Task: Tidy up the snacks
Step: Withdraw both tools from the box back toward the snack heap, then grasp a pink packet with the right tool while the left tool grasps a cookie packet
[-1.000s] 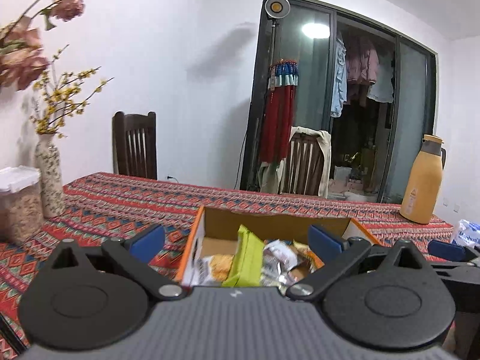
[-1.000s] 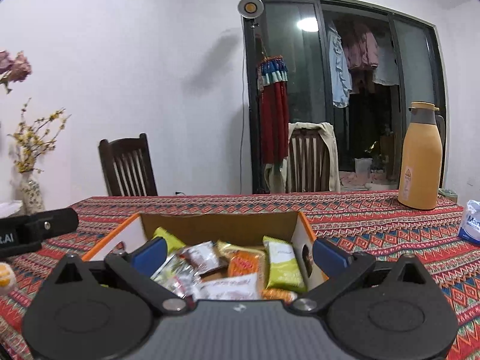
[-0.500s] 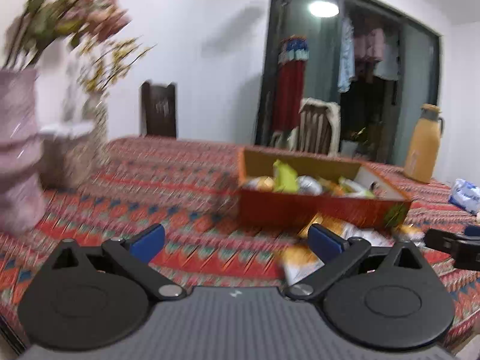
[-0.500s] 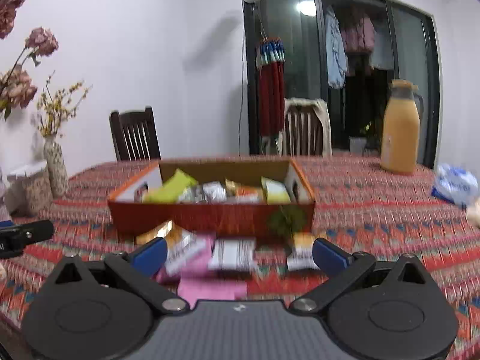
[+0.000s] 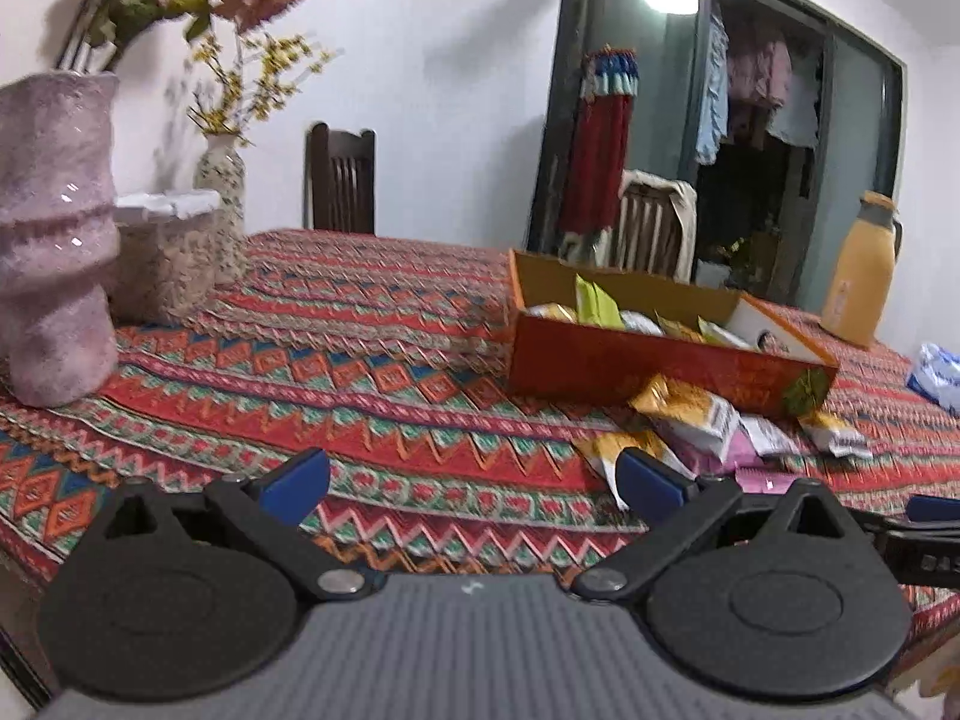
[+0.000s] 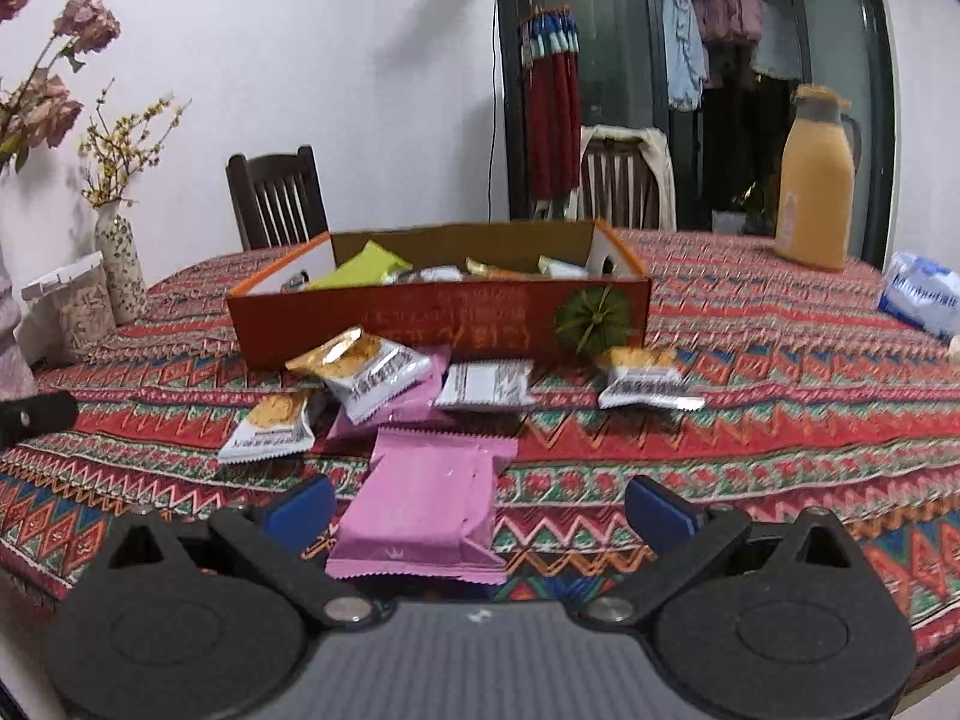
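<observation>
Loose snack pkts [image 6: 384,372] beside box [image 6: 438,324]

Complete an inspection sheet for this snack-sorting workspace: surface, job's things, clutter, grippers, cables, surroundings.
Surface: red zigzag-patterned tablecloth, covers the table.
Job's things: orange cardboard snack box, part filled; pink foil packet nearest; white-and-gold wrapped snacks loose before the box.
Clutter: pink ceramic vase, speckled vase, lidded clear jar, orange thermos jug, blue-white tissue pack.
Grippers: left gripper open, empty; right gripper open over the pink packet.
Cables: nothing seen on the table.
Surroundings: dark wooden chairs, glass doors, hanging clothes.
</observation>
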Action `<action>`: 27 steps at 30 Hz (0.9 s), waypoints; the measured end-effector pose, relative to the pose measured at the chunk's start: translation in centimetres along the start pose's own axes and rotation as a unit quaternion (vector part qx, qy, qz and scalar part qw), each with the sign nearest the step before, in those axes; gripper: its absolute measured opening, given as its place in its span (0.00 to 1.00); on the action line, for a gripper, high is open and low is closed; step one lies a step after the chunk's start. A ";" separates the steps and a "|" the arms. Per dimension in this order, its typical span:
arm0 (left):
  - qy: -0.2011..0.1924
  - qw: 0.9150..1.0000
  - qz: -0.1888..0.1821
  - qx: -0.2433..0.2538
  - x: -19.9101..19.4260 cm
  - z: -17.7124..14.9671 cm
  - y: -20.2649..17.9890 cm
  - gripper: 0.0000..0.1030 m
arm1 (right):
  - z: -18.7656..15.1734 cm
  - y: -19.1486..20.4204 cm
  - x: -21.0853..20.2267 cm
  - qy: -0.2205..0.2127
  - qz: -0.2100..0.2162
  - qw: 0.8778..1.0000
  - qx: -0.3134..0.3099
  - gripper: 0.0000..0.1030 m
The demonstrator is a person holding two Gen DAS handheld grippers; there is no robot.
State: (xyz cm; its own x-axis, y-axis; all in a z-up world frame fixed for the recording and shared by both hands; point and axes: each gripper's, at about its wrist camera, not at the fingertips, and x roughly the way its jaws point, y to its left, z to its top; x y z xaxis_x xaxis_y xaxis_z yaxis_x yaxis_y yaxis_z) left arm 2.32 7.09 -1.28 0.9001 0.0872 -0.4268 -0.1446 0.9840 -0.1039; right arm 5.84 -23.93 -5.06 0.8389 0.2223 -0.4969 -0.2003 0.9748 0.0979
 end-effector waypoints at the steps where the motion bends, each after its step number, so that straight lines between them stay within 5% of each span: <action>1: 0.004 1.000 -0.001 0.001 0.2 -0.2 -0.1 1.00 | 0.0 0.0 0.5 0.004 0.002 1.000 0.001 1.00; 4: 0.013 1.000 -0.003 0.004 1.0 -0.6 -0.4 1.00 | 0.0 0.4 2.2 0.016 0.011 1.000 0.005 1.00; 8: 0.025 1.000 0.000 0.007 1.8 -0.9 -0.7 1.00 | 0.0 1.5 4.3 0.027 0.017 0.999 -0.007 0.82; 11: 0.030 1.000 -0.002 0.010 2.1 -1.0 -0.9 1.00 | -0.7 2.3 5.1 0.018 -0.003 0.999 -0.036 0.79; 14: 0.035 0.999 -0.007 0.013 2.5 -1.1 -1.4 1.00 | -1.0 2.3 4.7 0.005 0.012 0.999 -0.045 0.59; 27: 0.053 0.998 -0.039 0.020 5.0 0.7 -5.4 1.00 | 1.1 -1.4 2.9 -0.063 -0.006 0.998 -0.019 0.59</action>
State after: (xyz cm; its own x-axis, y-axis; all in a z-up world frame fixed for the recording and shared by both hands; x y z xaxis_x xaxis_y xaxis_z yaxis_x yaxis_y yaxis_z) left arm 7.91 2.30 -2.19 0.8590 -0.0040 -0.5119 -0.0576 0.9929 -0.1044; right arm 9.08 -24.69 -5.67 0.8978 0.2135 -0.3852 -0.2070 0.9766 0.0587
